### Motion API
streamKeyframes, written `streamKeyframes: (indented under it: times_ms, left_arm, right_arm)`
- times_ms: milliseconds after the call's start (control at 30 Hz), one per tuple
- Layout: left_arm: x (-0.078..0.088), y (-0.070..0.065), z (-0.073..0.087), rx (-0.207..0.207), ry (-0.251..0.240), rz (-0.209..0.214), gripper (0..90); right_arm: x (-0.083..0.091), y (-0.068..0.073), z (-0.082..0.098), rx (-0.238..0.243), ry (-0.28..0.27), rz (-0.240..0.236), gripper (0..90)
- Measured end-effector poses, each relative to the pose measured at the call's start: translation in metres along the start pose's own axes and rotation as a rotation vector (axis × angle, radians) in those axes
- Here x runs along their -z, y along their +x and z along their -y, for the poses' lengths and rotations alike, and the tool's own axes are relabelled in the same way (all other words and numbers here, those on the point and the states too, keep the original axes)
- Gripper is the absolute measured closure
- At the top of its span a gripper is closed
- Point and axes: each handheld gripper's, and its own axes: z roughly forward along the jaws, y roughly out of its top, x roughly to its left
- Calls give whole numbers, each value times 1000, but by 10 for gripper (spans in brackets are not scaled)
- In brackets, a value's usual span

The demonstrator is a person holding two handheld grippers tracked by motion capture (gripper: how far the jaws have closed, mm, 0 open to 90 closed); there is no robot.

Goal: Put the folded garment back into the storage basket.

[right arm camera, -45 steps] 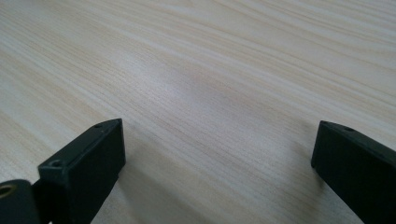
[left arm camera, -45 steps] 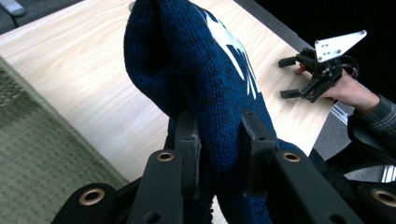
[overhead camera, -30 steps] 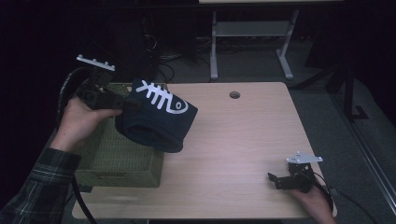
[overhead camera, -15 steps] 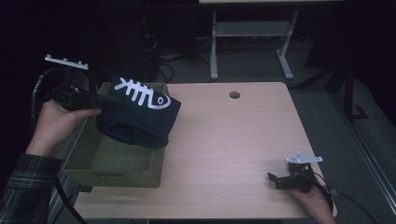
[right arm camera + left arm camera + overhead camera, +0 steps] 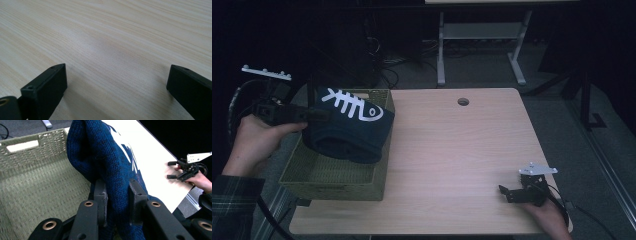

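Holding item one, high view: your left gripper clamps a folded navy knit sweater with a white fish-skeleton motif, hanging over the woven basket at 9 o'clock on the table. Right gripper rests at 5 o'clock.

Left gripper view: both pads bite a thick fold of sweater. Risk: loose folds may snag the basket rim and spill outside.

Right gripper view: jaws stand wide apart, nothing between, over bare table.

No readable writing or brand anywhere.
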Motion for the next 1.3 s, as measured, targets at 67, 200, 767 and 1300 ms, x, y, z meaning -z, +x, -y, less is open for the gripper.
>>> streamKeyframes:
  times_ms: [67,200,767,1300]
  left_arm:
    - [-1,4,5,13,1,2,727]
    - [-4,14,16,34,9,9,727]
    - [-24,73,47,91,21,66,727]
    - [-59,118,74,177,72,43,729]
  right_arm:
    - [0,0,0,0,0,0,27]
    - [0,0,0,-1,-1,2,29]
    - [0,-1,0,2,-3,8,29]
    - [0,-1,0,1,-3,8,29]
